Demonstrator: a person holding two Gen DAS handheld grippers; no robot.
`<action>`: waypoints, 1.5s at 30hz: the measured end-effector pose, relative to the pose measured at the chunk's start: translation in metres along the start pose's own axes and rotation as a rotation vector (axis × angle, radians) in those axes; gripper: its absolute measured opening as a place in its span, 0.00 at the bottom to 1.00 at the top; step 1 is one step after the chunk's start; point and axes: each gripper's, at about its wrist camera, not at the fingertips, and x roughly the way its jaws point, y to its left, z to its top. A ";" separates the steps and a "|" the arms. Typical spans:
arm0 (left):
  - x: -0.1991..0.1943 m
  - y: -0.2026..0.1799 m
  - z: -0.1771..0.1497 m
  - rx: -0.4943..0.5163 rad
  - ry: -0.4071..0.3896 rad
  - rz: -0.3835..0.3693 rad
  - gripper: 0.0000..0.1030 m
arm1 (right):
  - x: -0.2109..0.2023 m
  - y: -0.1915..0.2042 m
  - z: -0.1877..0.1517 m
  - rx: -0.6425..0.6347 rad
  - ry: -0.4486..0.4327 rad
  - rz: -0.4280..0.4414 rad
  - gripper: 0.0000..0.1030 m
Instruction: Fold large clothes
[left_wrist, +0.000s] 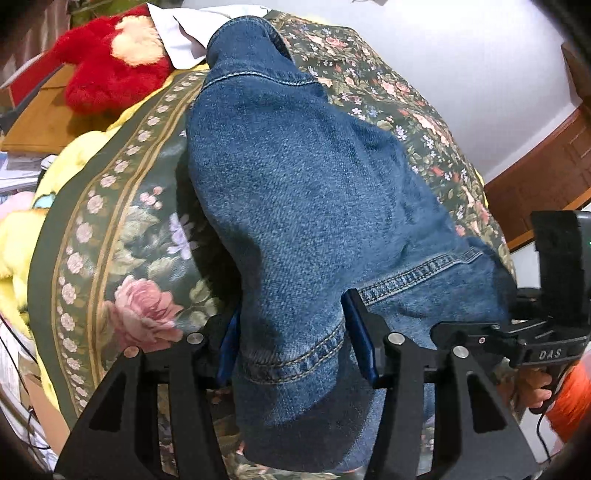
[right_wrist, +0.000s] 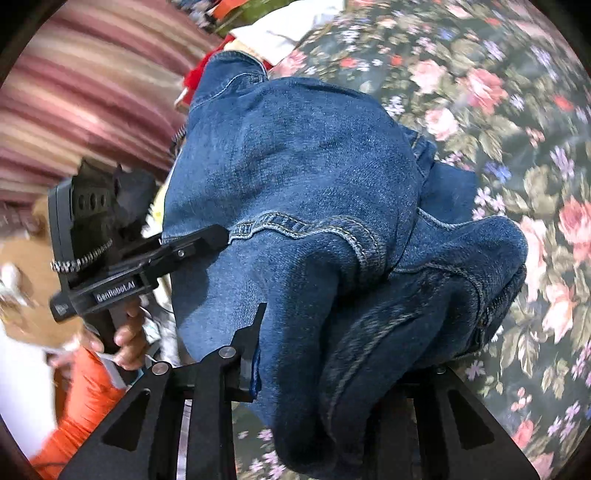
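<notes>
A blue denim jacket (left_wrist: 295, 184) hangs stretched over a floral bedspread (left_wrist: 122, 258). My left gripper (left_wrist: 295, 339) is shut on the jacket's stitched hem, denim bunched between its blue pads. In the right wrist view the jacket (right_wrist: 295, 166) fills the middle; my right gripper (right_wrist: 332, 350) is shut on a thick bunch of its hem, and the right finger is hidden under cloth. The left gripper (right_wrist: 207, 236) shows at the left of the right wrist view, gripping the same hem. The right gripper's body (left_wrist: 546, 343) shows at the right of the left wrist view.
A red plush toy (left_wrist: 110, 66) and white cloth (left_wrist: 184, 33) lie at the bed's far end. Yellow bedding (left_wrist: 22, 240) is at the left. A wooden door or cabinet (left_wrist: 546, 177) stands at the right. A striped curtain (right_wrist: 92, 92) is behind. The person wears orange (right_wrist: 81, 406).
</notes>
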 end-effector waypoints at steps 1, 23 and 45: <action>-0.001 0.001 -0.003 -0.001 -0.013 0.003 0.53 | 0.002 0.006 -0.001 -0.036 -0.005 -0.026 0.26; -0.074 -0.047 0.003 0.215 -0.223 0.298 0.64 | -0.107 0.000 0.002 -0.198 -0.214 -0.261 0.54; -0.034 -0.055 -0.008 0.171 -0.132 0.278 0.76 | -0.068 -0.028 -0.006 -0.180 -0.226 -0.233 0.86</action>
